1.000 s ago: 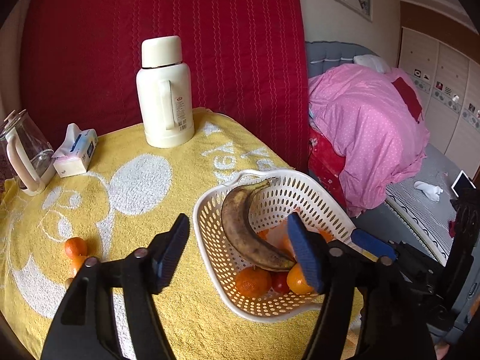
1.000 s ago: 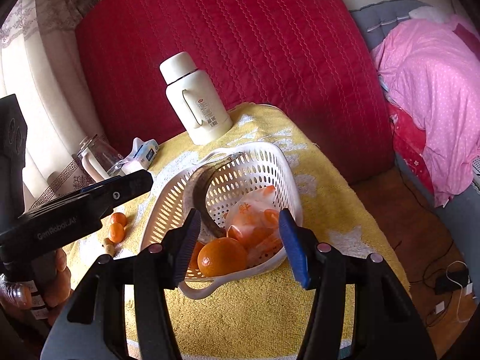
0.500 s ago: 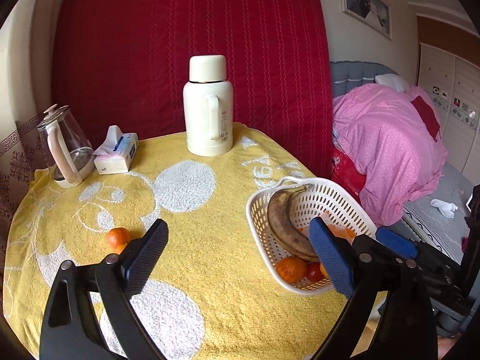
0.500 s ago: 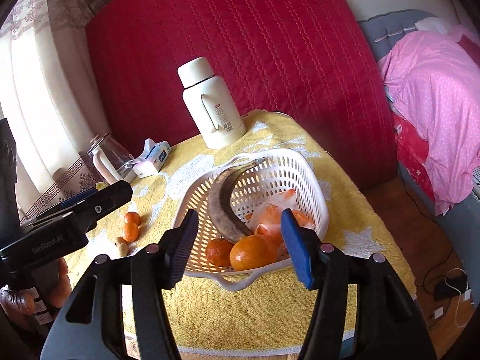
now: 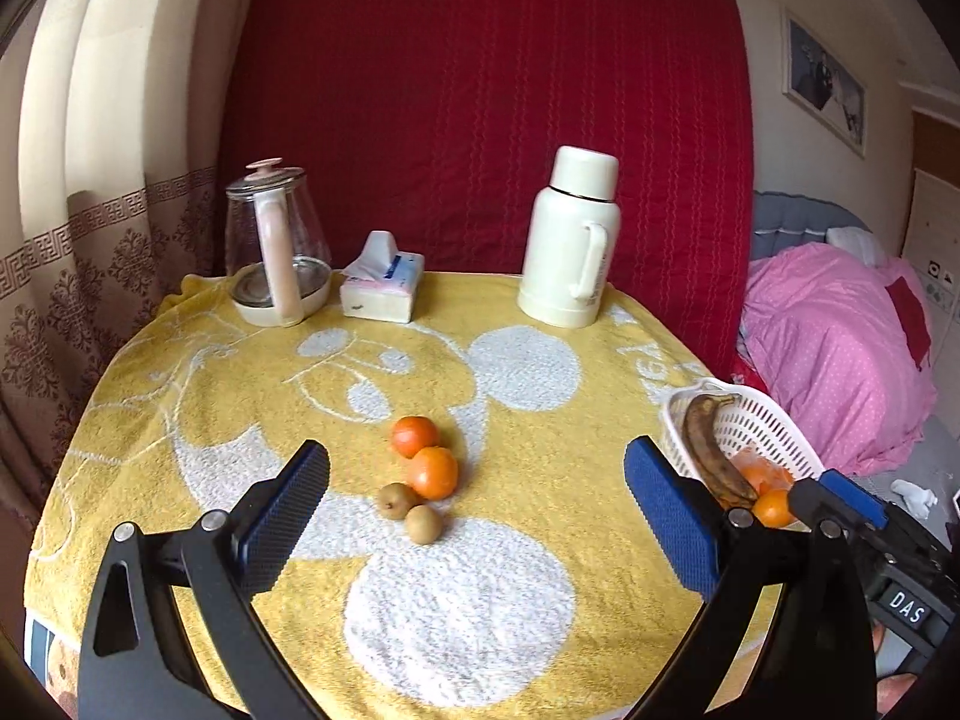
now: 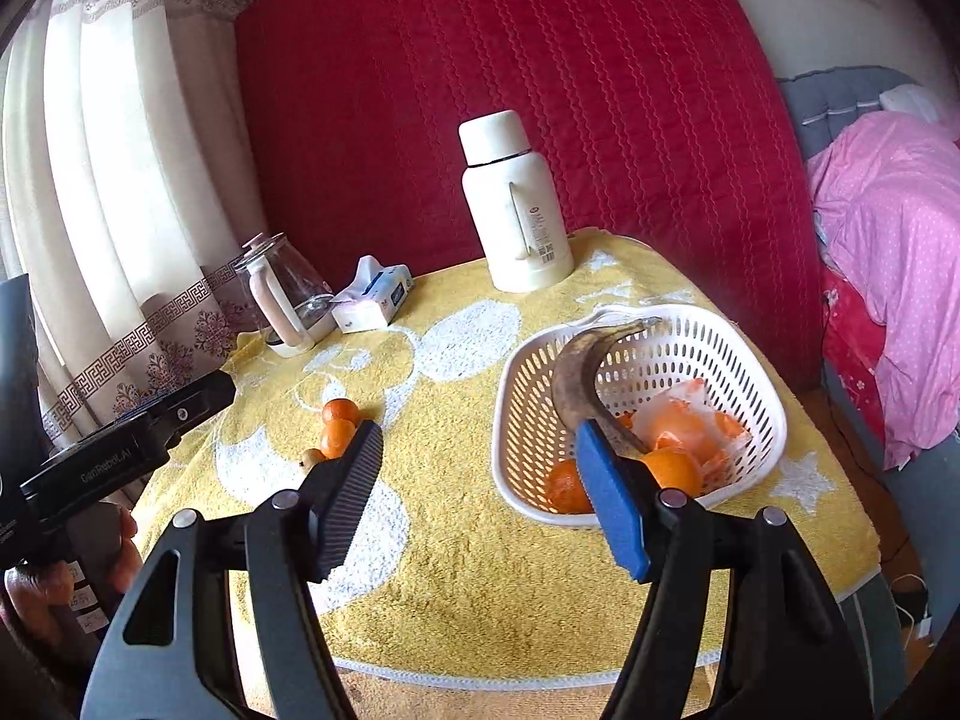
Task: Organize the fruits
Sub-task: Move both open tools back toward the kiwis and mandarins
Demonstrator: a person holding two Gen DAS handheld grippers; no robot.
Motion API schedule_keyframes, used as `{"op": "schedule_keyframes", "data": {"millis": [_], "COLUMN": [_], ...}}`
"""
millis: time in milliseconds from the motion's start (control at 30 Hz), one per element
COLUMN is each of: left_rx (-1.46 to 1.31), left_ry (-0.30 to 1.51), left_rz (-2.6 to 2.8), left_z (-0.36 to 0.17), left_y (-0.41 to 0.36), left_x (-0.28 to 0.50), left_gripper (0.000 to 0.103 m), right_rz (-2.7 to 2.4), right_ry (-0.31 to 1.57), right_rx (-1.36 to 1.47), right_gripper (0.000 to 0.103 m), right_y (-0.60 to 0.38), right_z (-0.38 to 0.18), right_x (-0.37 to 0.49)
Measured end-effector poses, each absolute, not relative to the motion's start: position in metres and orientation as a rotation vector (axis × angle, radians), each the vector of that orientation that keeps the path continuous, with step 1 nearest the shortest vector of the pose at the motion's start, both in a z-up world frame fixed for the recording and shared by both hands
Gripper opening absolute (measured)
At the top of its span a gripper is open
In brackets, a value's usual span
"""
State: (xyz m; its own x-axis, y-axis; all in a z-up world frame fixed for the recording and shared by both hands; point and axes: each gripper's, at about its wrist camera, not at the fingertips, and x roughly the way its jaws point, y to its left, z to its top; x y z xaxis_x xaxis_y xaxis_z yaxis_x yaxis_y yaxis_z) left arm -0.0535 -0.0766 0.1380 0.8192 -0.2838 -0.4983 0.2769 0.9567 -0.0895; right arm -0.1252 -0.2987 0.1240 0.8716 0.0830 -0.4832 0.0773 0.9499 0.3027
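Two tangerines (image 5: 423,456) and two small brown fruits (image 5: 411,512) lie loose on the yellow towel (image 5: 456,600), in front of my open, empty left gripper (image 5: 477,495). A white basket (image 6: 750,384) at the table's right holds a dark overripe banana (image 6: 576,372), oranges (image 6: 672,471) and a bag of peel. My right gripper (image 6: 480,498) is open and empty, hovering just left of the basket's near rim. The loose tangerines (image 6: 337,425) show left of its left finger. The basket (image 5: 762,426) sits behind my left gripper's right finger.
A cream thermos (image 5: 570,240), a tissue box (image 5: 381,288) and a glass kettle (image 5: 273,246) stand along the table's far edge. A red padded panel stands behind. A bed with pink bedding (image 5: 840,348) lies to the right. Curtains hang to the left.
My left gripper has swung left and back from the basket, now facing the loose fruit at the table's middle. My right gripper has pulled back and risen slightly. Both stayed open.
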Motion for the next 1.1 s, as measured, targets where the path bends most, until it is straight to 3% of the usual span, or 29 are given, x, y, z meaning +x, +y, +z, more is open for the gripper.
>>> {"op": "schedule_keyframes", "data": {"millis": [533, 900, 1000, 1100], "left_rx": [-0.064, -0.051, -0.065, -0.085], "left_ry": [0.608, 0.59, 0.586, 0.595], "left_rz": [-0.17, -0.205, -0.206, -0.198], "left_z": [0.09, 0.078, 0.074, 0.068], "left_y": [0.021, 0.036, 0.04, 0.043], "left_x": [-0.03, -0.017, -0.015, -0.011], "left_gripper": [0.098, 0.098, 0.098, 0.098], "right_rz": [0.107, 0.147, 0.174, 0.21], "right_ry": [0.663, 0.757, 0.779, 0.804], "right_rx": [0.246, 0.195, 0.16, 0.127], "right_gripper": [0.069, 0.069, 0.066, 0.054], "right_y": [-0.207, -0.167, -0.156, -0.145], "right_z": [0.092, 0.082, 0.078, 0.071], "right_x": [-0.072, -0.04, -0.031, -0.018]}}
